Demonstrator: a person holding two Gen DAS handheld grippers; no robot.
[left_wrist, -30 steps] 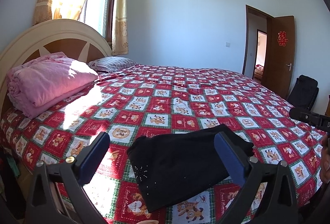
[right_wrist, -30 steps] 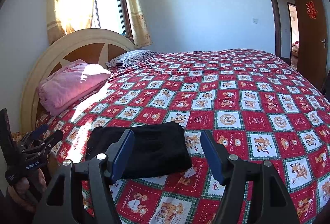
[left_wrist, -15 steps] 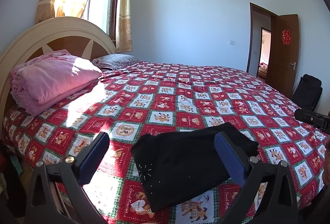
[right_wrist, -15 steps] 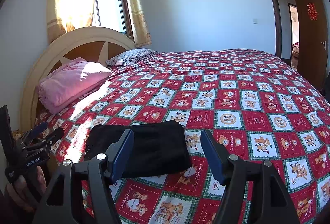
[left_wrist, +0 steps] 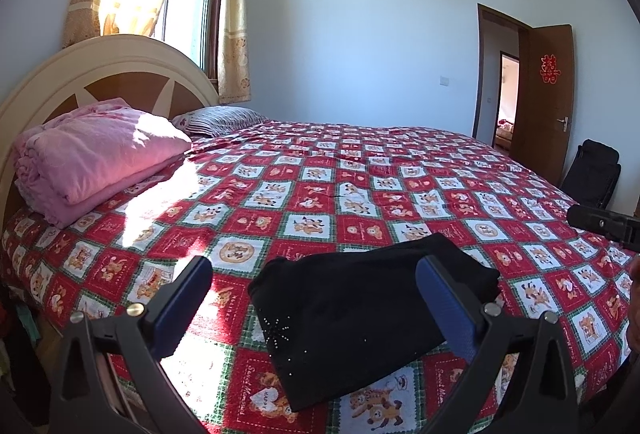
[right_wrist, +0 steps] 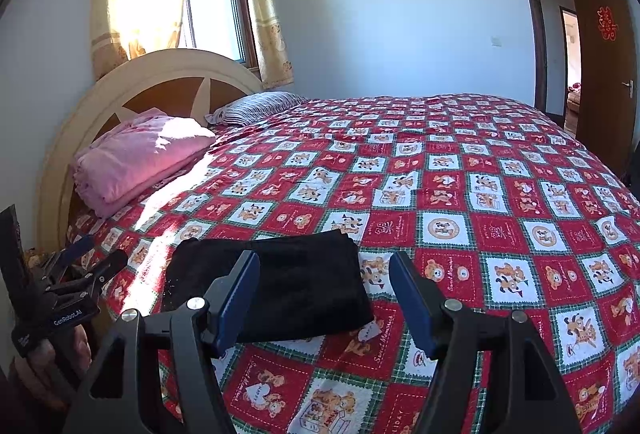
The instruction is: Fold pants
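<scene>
Black pants (left_wrist: 360, 318), folded into a compact rectangle, lie flat near the front edge of a bed with a red patterned bedspread (left_wrist: 360, 194). They also show in the right wrist view (right_wrist: 288, 282). My left gripper (left_wrist: 316, 298) is open and empty, held above and just short of the pants. My right gripper (right_wrist: 324, 286) is open and empty, held back from the pants' right end. The left gripper also shows at the left of the right wrist view (right_wrist: 76, 274). The right gripper's tip shows at the right edge of the left wrist view (left_wrist: 604, 226).
A folded pink blanket (left_wrist: 92, 158) and a striped pillow (left_wrist: 220, 118) lie by the headboard (left_wrist: 100, 74). A brown door (left_wrist: 544, 106) stands open at the right, with a black chair (left_wrist: 592, 174) beside it. A curtained window (right_wrist: 212, 6) is behind the headboard.
Both grippers have drawn slightly back and up from the bed, so the pants sit a little farther off. The pants have not moved. Both grippers stay open.
</scene>
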